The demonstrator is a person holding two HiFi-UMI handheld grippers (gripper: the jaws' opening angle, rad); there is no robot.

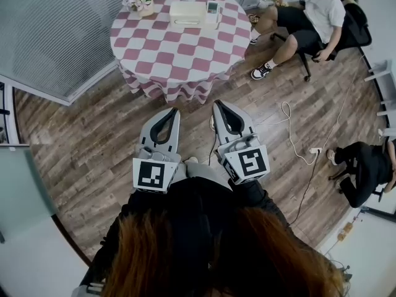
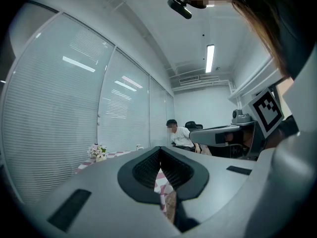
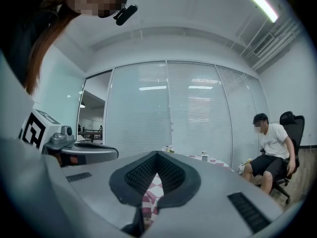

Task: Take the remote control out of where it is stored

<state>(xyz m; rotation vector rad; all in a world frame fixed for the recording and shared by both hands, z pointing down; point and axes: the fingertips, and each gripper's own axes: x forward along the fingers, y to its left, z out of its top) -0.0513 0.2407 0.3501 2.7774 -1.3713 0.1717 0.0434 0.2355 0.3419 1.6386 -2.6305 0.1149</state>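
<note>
A round table [image 1: 179, 54] with a pink-and-white checked cloth stands at the top of the head view. A cream box [image 1: 187, 12] rests on its far side. A pale remote control [image 1: 212, 8] stands against the box's right end. Both grippers hang over the wood floor, well short of the table. My left gripper [image 1: 173, 111] is shut with nothing in it. My right gripper [image 1: 218, 104] is shut and empty too. In the left gripper view the tips of the left gripper [image 2: 159, 148] meet. In the right gripper view the right gripper [image 3: 157, 154] points at the table's cloth.
A small pot of flowers [image 1: 139, 0] sits on the table's left side. A person sits on an office chair [image 1: 309, 17] right of the table. Another person crouches at the right wall [image 1: 365, 169]. A white cable and power strip [image 1: 314, 150] lie on the floor. Glass partitions run along the left.
</note>
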